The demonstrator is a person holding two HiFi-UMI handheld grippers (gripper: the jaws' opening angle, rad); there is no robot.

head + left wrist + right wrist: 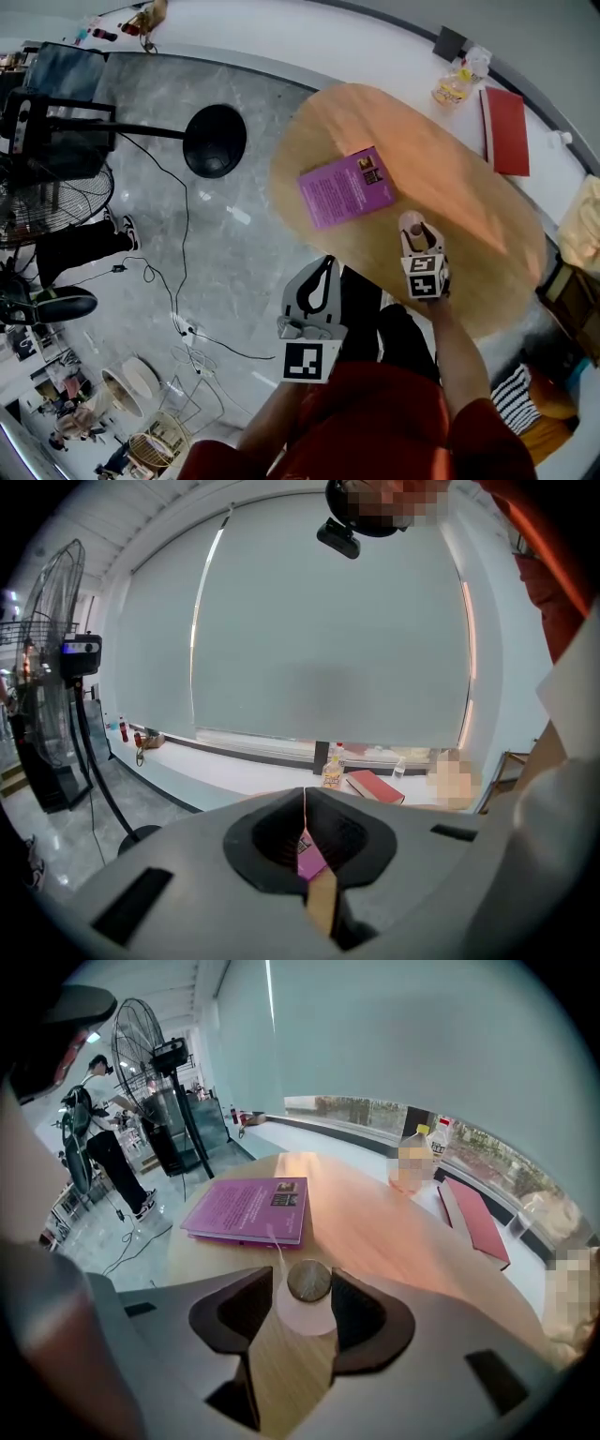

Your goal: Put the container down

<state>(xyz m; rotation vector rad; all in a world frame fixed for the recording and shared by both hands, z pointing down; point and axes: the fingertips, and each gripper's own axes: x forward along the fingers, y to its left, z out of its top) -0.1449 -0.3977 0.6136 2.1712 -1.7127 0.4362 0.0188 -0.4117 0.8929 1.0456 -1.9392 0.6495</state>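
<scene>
Container (309,1282): standing on bench (375,1222), lower centre of right gripper view, between right gripper (302,1309) fingers (361,1312), which are spread wide and not pressing. Left gripper (305,803): fingers closed, empty. Straight withdrawal advised; lid not to be brushed.

You see a table (469,187) of pale wood, fine-grained, with a soft satin sheen. The book (345,187) has a smooth purple paper cover, faintly glossy. The container (302,1314) looks like pale, matt plastic; its lid (308,1280) looks like dull, brushed metal. The right gripper (413,234) has a matt grey plastic shell and dark, rubbery-looking pads (246,1309). The floor (234,122) is glossy, veined grey stone.
</scene>
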